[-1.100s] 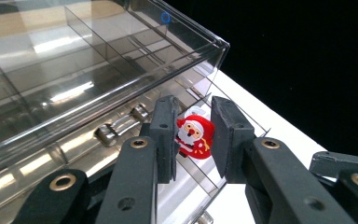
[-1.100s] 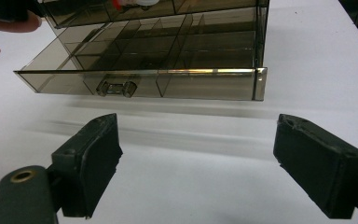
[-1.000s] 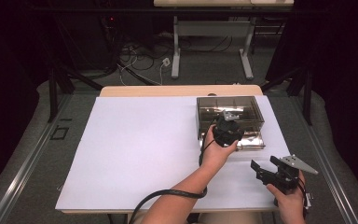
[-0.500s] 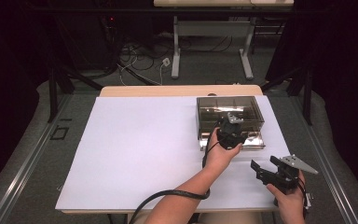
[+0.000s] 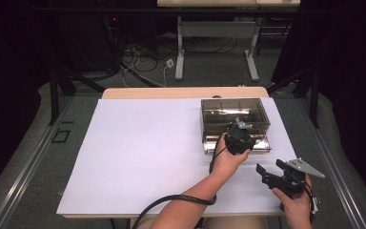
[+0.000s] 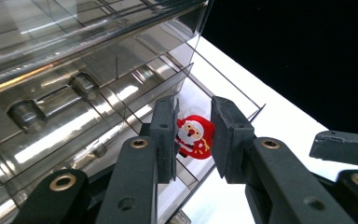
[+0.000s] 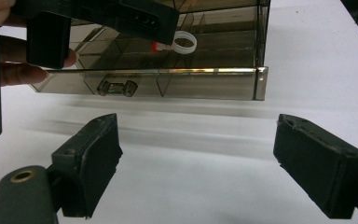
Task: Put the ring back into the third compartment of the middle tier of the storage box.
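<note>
A smoky clear plastic drawer box [image 5: 236,112] stands at the table's far right, its bottom drawer [image 5: 263,146] pulled out towards me. My left gripper [image 5: 240,138] hovers over that drawer. In the left gripper view its jaws [image 6: 193,135] are shut on a small red Santa figure [image 6: 195,137] above the drawer's compartments. The right gripper view shows the figure's white ring [image 7: 184,43] hanging beside the left gripper [image 7: 102,18], behind the drawer front [image 7: 168,81]. My right gripper [image 5: 270,168] is open and holds nothing, just above the white table in front of the drawer [image 7: 196,163].
A white sheet [image 5: 147,152] covers the table, bare across its left and middle. The drawer front has a small handle [image 7: 116,87]. Cables and table legs [image 5: 178,52] lie on the floor beyond the far edge. Dark curtains stand on both sides.
My left gripper has shifted slightly right and nearer over the open drawer. The right gripper has stayed where it was.
</note>
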Available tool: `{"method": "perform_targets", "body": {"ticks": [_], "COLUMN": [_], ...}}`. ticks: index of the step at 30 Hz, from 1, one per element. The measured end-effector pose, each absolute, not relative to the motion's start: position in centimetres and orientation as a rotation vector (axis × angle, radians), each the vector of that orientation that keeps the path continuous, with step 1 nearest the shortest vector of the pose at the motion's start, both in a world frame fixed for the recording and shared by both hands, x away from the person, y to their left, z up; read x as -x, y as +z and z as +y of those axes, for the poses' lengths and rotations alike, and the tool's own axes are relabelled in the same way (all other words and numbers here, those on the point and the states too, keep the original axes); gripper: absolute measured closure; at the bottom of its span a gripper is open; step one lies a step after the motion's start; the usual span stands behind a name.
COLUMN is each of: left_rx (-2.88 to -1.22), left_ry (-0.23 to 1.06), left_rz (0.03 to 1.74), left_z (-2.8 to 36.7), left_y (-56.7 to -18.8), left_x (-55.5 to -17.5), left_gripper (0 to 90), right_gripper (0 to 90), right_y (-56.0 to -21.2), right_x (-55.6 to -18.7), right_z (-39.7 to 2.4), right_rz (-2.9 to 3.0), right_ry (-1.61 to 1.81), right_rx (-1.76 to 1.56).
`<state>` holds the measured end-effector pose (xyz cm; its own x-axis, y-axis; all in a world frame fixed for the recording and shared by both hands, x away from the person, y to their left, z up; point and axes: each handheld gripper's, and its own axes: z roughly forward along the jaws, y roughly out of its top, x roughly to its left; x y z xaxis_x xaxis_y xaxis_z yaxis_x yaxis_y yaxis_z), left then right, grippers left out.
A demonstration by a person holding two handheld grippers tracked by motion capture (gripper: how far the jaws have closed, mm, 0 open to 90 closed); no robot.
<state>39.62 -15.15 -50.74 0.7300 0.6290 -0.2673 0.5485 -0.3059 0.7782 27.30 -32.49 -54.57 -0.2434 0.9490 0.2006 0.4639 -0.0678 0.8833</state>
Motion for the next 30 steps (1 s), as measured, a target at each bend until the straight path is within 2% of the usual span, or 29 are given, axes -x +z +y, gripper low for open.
{"method": "perform_targets", "body": {"ticks": [19, 30], "left_rx": [-2.032, -1.999], "left_ry": [0.117, 0.104], "left_rz": [0.869, 0.875], "left_z": [-15.85, -15.71], "left_y": [-51.2, -51.02], "left_x": [-39.52, -39.52], "left_gripper": [71.4, 61.2], "right_gripper": [14.0, 14.0], "right_y": [-54.6, -54.63], "right_x": [-27.35, -27.36], "right_z": [-32.58, -32.57], "right_rz": [1.723, 1.72], "right_ry": [1.275, 1.272], "right_rx": [-1.51, -1.511]}}
